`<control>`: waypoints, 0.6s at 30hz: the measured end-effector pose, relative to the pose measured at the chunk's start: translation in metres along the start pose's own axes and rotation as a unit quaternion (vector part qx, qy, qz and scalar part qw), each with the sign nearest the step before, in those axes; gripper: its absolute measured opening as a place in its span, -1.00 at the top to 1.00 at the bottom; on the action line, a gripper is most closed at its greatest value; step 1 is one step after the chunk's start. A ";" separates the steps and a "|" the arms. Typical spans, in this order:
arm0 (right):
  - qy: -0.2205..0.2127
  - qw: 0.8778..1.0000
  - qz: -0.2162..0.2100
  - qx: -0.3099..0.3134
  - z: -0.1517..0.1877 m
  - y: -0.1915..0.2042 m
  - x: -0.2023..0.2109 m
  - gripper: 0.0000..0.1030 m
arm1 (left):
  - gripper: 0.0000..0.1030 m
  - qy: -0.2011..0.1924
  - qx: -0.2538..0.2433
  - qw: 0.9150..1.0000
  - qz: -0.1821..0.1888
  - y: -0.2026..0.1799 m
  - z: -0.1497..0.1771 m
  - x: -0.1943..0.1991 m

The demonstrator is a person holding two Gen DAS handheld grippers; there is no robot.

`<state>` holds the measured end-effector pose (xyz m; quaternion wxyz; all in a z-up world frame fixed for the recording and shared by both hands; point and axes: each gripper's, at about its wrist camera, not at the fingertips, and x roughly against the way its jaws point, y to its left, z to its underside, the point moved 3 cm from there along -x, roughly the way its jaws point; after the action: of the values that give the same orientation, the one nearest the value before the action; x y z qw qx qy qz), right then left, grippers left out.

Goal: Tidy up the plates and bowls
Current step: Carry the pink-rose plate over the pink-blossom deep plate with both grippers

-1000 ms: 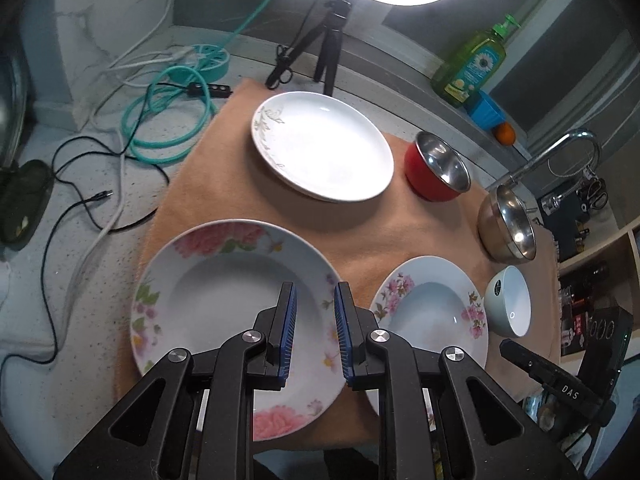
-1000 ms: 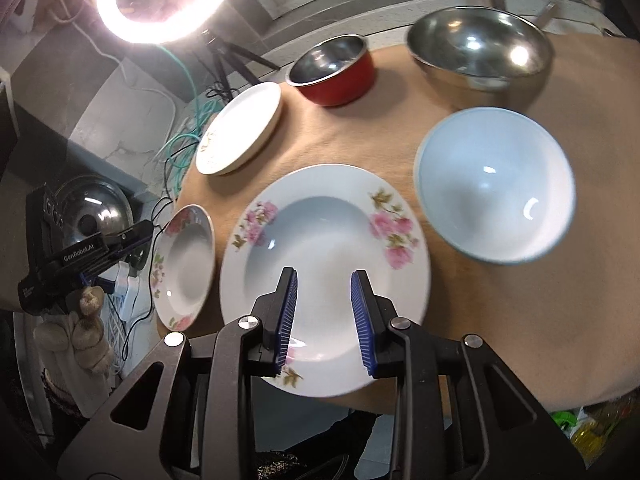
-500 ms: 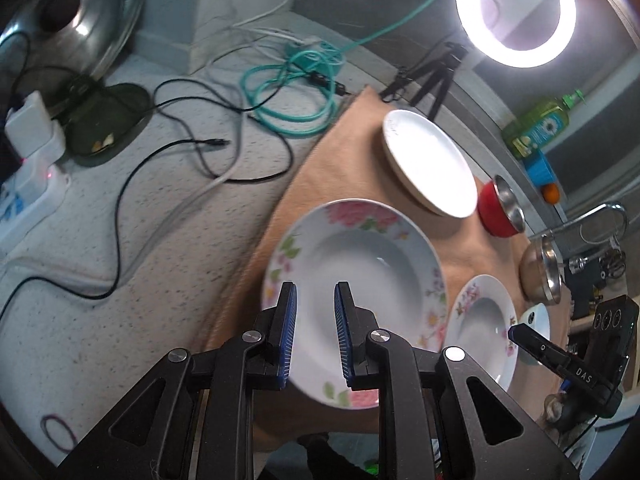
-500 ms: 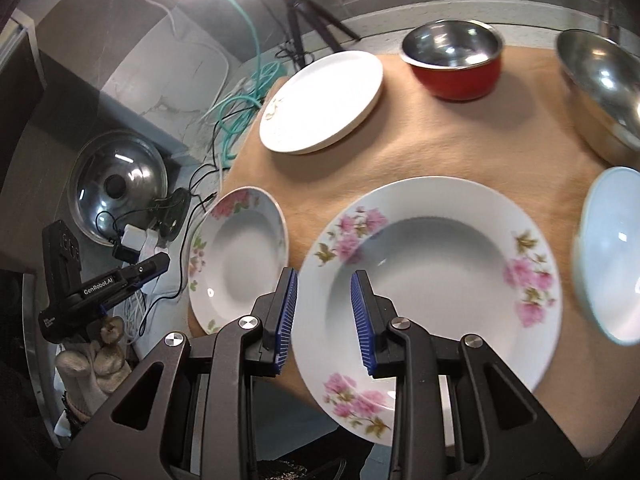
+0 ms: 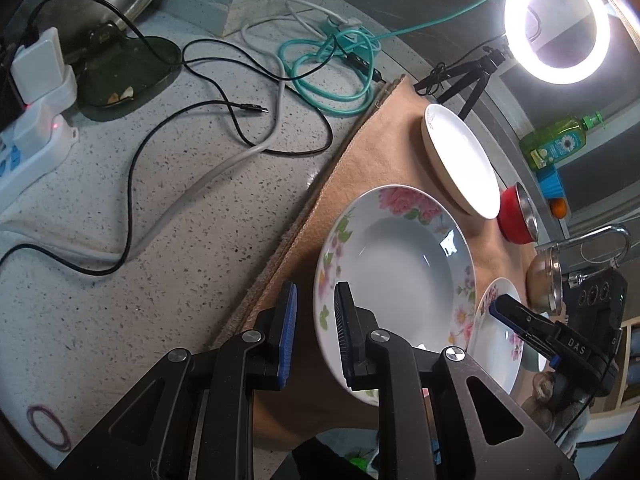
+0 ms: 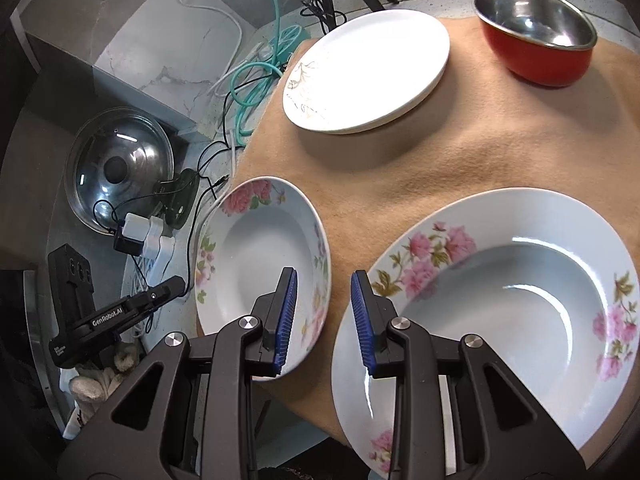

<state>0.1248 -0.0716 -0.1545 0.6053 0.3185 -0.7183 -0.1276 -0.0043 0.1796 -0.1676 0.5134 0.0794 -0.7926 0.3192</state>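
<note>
A tan cloth covers the right part of the speckled counter and serves as the landmark; on it three plates and two bowls can be counted in these views. Largest in the right wrist view is the floral deep plate at the cloth's near right, then the plain white plate toward the cloth's far edge, then the second floral deep plate at the cloth's near left edge, its rim just reaching that edge. Of the bowls, the red bowl with a steel inside stands at the cloth's far right, well apart from the white plate, and a plain steel bowl shows only in the left wrist view, on the cloth's right side. Off the cloth to the left, one pot lid, a coil of teal cable and a white power strip lie on the counter. The right gripper tilts steeply down over the gap between the two floral plates, fingers slightly parted and gripping nothing. The left gripper also tilts steeply down, over the cloth's near left edge beside the left floral plate's rim, fingers narrowly parted and empty; a gloved hand carries it.
</note>
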 end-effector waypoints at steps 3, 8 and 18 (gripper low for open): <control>0.007 1.000 -0.004 -0.008 -0.003 -0.001 -0.009 0.45 | 0.66 0.007 0.006 1.000 0.006 0.002 0.001 -0.004; 0.016 1.000 -0.003 -0.005 -0.004 0.000 -0.020 0.45 | 0.66 0.015 0.010 1.000 0.014 0.003 0.001 -0.009; 0.029 1.000 0.004 0.002 -0.007 0.003 -0.035 0.63 | 0.66 0.028 0.009 0.999 0.023 0.000 0.000 -0.021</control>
<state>0.1333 -0.0466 -0.1790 0.6255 0.3204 -0.7021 -0.1140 0.0054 0.1751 -0.1853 0.5274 0.0573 -0.7764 0.3402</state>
